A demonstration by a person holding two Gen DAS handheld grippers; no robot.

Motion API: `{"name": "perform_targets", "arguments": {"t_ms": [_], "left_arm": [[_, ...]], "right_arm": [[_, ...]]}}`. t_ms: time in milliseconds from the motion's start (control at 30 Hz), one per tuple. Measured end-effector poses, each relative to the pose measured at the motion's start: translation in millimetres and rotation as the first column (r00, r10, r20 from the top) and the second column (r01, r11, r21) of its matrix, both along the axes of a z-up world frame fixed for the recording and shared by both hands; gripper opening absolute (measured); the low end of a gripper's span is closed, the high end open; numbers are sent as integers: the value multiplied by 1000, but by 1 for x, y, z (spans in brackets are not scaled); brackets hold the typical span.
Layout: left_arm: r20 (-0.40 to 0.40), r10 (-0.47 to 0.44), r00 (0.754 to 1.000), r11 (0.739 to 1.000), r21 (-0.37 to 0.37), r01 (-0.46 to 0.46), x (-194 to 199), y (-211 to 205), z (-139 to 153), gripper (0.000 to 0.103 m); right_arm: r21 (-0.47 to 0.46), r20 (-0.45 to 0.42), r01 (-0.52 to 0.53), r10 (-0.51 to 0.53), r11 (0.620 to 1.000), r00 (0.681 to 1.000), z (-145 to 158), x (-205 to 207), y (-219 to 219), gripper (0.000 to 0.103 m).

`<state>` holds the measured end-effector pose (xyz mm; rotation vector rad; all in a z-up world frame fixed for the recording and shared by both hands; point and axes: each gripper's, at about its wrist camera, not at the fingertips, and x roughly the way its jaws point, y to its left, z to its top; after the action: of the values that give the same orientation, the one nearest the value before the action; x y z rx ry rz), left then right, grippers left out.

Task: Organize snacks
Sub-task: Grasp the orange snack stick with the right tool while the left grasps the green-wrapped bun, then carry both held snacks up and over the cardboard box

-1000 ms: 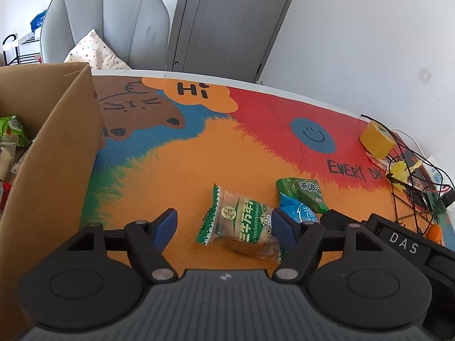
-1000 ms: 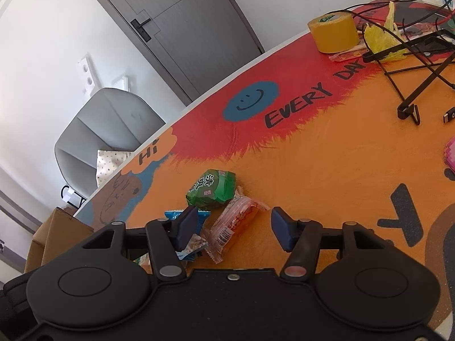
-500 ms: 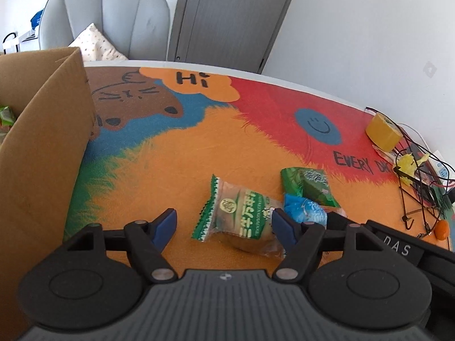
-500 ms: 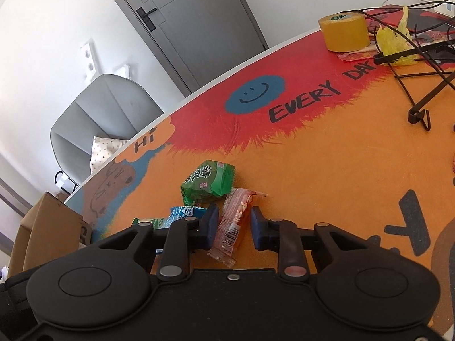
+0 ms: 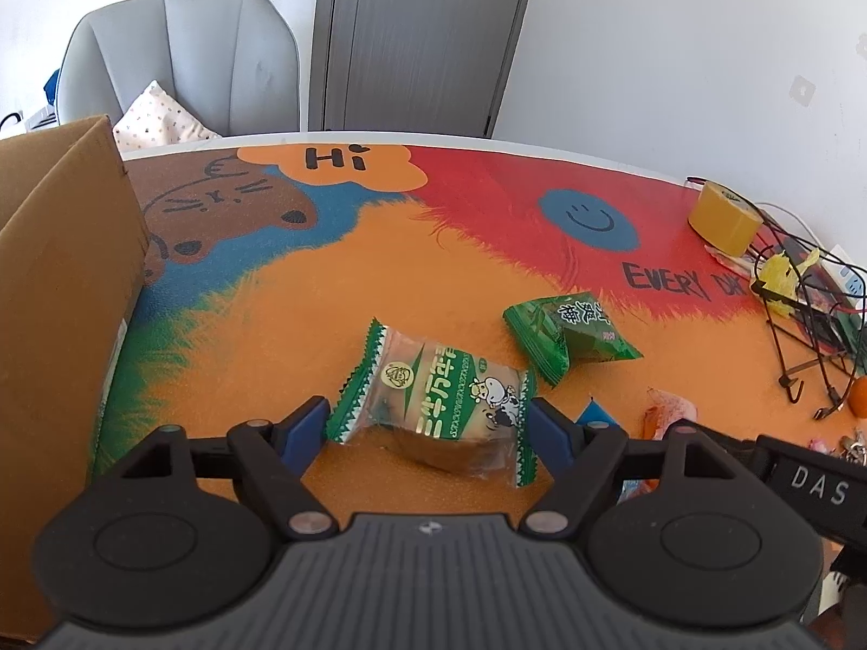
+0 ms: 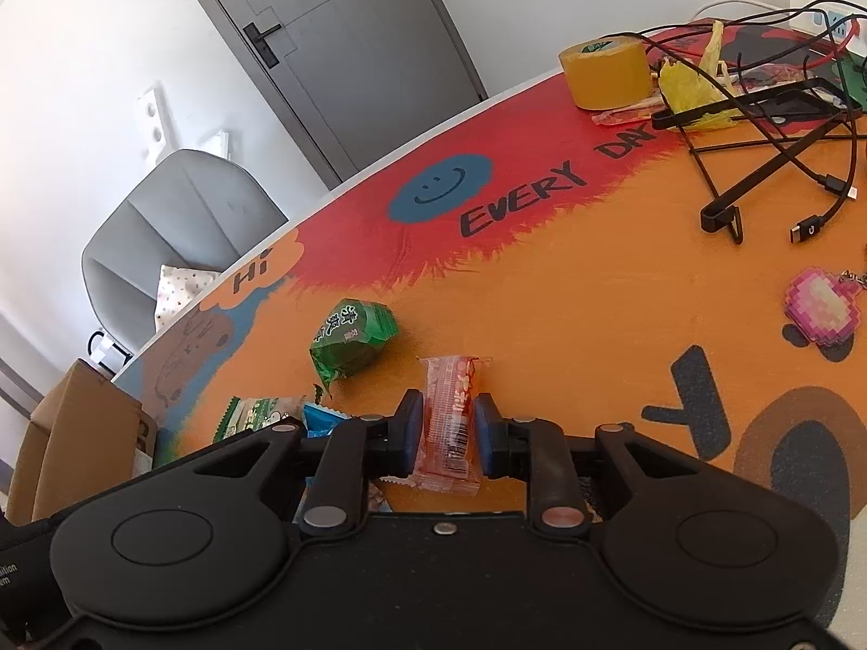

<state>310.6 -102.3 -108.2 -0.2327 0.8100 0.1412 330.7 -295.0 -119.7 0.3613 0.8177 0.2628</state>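
Right claw (image 6: pixel 447 429) clamps orange packet (image 6: pixel 451 422); left claw (image 5: pixel 428 428) spread, just widened, around cake packet (image 5: pixel 433 395) (green pouch (image 5: pixel 569 333) at 1 o'clock, untouched).

Cardboard box (image 5: pixel 59 298) stands left of the snack packets (image 5: pixel 433 395) (tape roll (image 5: pixel 723 219) far right).

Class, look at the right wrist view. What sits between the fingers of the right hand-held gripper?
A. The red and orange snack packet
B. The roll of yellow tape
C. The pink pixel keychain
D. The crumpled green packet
A. The right hand-held gripper has its blue pads pressed against both sides of the red and orange snack packet, while the other three things lie apart from it on the table.
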Motion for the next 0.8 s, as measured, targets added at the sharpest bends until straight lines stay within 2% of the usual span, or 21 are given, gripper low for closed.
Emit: {"name": "perform_targets", "arguments": {"t_ms": [67, 133, 200, 300, 333, 433, 800], "left_arm": [[3, -9, 1000, 1000, 20, 9, 0, -1, -1, 75], [8, -24, 1000, 999, 31, 24, -1, 0, -1, 72], [10, -30, 1000, 999, 45, 29, -3, 1, -1, 65], [12, -30, 999, 999, 39, 30, -6, 6, 1, 50], [11, -31, 999, 999, 31, 30, -7, 8, 2, 49], [10, -23, 1000, 1000, 18, 23, -10, 12, 4, 45], [63, -19, 998, 1000, 9, 18, -35, 17, 28, 44]], "right_arm": [[-21, 20, 1, -1, 1000, 1000, 2, 0, 4, 46], [-46, 33, -2, 4, 999, 999, 3, 2, 10, 47], [-43, 32, -9, 11, 999, 999, 2, 4, 12, 47], [-62, 27, -13, 15, 998, 1000, -1, 5, 18, 47], [-74, 34, -14, 16, 997, 999, -2, 4, 20, 43], [-108, 34, -26, 30, 994, 999, -3, 1, 25, 23], [-56, 57, -35, 39, 998, 998, 12, -21, 22, 20]]}}
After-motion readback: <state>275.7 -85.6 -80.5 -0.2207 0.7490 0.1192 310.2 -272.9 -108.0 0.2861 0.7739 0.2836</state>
